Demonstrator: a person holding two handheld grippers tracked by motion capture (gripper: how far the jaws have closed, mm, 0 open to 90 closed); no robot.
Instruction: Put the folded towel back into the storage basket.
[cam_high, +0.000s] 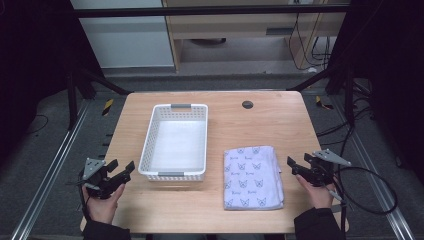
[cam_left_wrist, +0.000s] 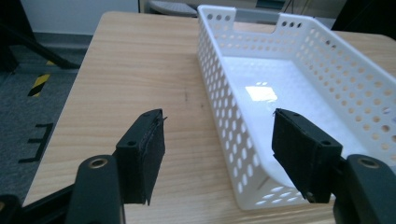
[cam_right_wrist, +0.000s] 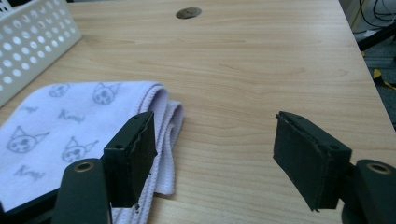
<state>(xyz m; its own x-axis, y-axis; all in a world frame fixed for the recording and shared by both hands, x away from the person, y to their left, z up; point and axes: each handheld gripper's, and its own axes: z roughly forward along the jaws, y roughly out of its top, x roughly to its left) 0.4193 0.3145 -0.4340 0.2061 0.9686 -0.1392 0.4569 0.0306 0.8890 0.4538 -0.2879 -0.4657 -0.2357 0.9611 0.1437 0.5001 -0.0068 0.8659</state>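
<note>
A folded pale lilac towel printed with cat faces (cam_high: 252, 176) lies flat on the light wooden table (cam_high: 270, 120), just right of a white perforated plastic basket (cam_high: 176, 141). The right gripper (cam_high: 299, 167) hovers beside the towel's right edge, jaws spread wide and holding nothing. The left gripper (cam_high: 121, 171) sits near the basket's front left corner, likewise released.

Glossy plastic basket (cam_high: 175, 142), soft cloth towel (cam_high: 252, 176), matt wood table (cam_high: 270, 122)

one white basket (cam_high: 176, 141), one folded towel (cam_high: 252, 176), two grippers: left gripper (cam_high: 121, 169), right gripper (cam_high: 298, 162).
</note>
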